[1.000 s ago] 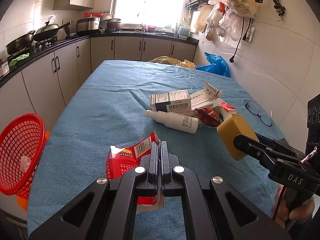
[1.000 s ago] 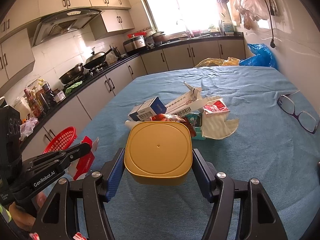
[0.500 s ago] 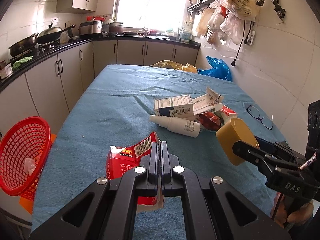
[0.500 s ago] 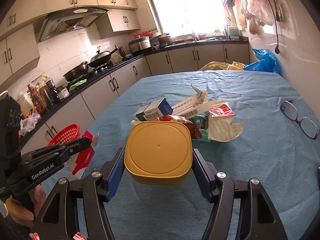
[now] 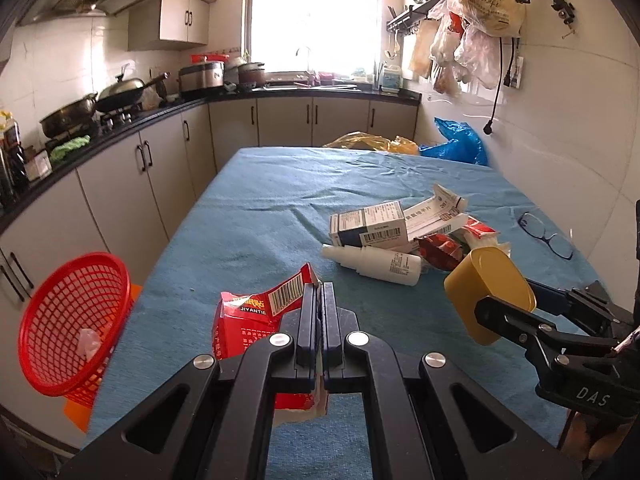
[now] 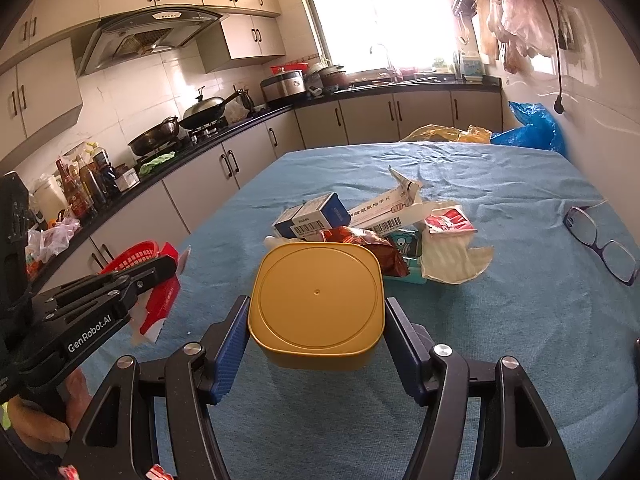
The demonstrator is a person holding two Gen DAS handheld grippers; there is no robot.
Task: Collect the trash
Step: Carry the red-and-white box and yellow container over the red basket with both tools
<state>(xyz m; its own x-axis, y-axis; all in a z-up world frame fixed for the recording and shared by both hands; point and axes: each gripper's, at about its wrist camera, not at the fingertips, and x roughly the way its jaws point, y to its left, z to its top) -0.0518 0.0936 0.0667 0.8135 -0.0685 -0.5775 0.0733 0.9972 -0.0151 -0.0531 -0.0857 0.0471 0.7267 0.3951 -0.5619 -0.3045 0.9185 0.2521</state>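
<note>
Left gripper (image 5: 319, 292): jaws pressed together on the red wrapper (image 5: 256, 320) — thin torn packet pinched between the pads, barcode flap sticking up to the left of the fingers, white lower edge hanging beneath them; held above the near part of the blue tablecloth (image 5: 256, 220).
Right gripper (image 6: 316, 316): clamped on the yellow container (image 6: 316, 300) — blue pads against its two opposite sides, flat round-cornered face turned toward the camera, lifted clear of the cloth.
Yellow container, left view: seen from the side at right, tilted, gripped by a black finger (image 5: 516, 320) of the right gripper.
Red basket (image 5: 72, 320): off the left edge of the table, lower than the tabletop, beside the cabinet fronts; one small pale scrap inside; an orange thing under it.
Trash pile (image 6: 376, 224): near the middle of the table, just beyond the yellow container — blue-and-white boxes with barcodes, a white bottle (image 5: 374, 262) lying on its side at the pile's near edge, a dark red foil wrapper, a teal packet, a crumpled white sheet, a small red-and-white packet.
Glasses (image 6: 600, 240): on the cloth at far right, well apart from the pile.
Hand (image 6: 44, 420): lower left of the right view, wrapped round the left gripper's handle.
Far end of table: yellow and blue plastic bags (image 5: 456, 144) against the wall.
</note>
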